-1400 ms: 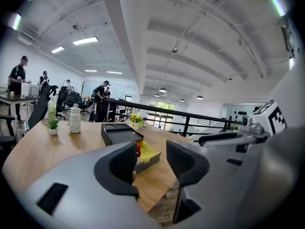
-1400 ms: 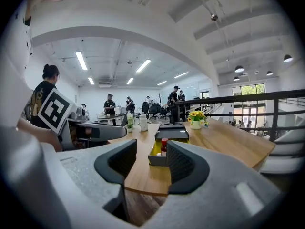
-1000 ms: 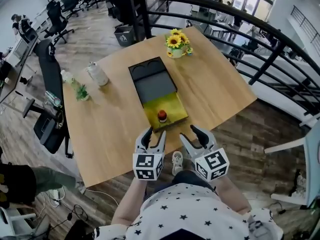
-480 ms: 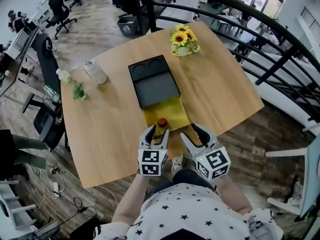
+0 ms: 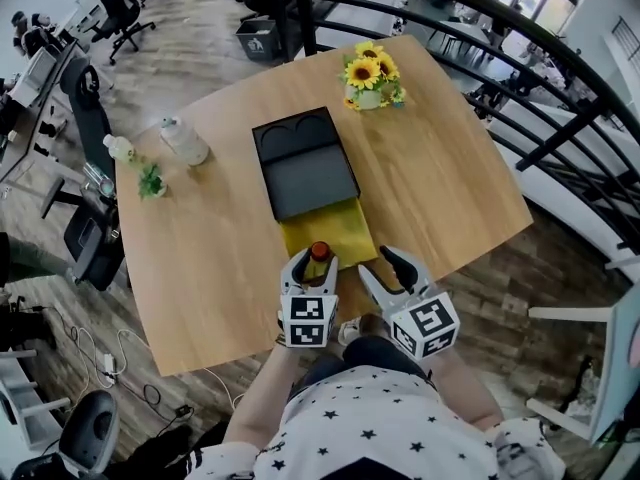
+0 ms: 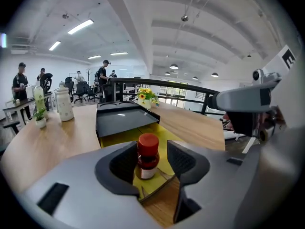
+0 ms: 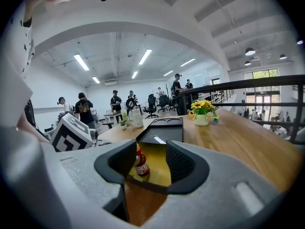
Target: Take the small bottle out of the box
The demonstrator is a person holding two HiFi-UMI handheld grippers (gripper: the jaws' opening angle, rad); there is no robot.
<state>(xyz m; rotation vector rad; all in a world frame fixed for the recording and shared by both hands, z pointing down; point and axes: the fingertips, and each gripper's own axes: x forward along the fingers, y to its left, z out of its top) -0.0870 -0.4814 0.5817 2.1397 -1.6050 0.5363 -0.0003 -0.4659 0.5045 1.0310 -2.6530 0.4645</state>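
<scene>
Red-capped small bottle (image 6: 148,156) in box (image 5: 342,230) between open left gripper (image 5: 314,264) jaws; right gripper (image 5: 378,265) jaws wide.

We see a bench (image 5: 210,258) of pale wood, matt and finely grained; a box (image 5: 335,230) lined in smooth yellow, its black lid (image 5: 310,173) faintly sheened; a small bottle (image 6: 148,156) of glossy brown with a red cap and paper label; left claw (image 6: 153,162) and right claw (image 7: 151,163) in matt grey plastic, pads (image 6: 182,161) ribbed
</scene>
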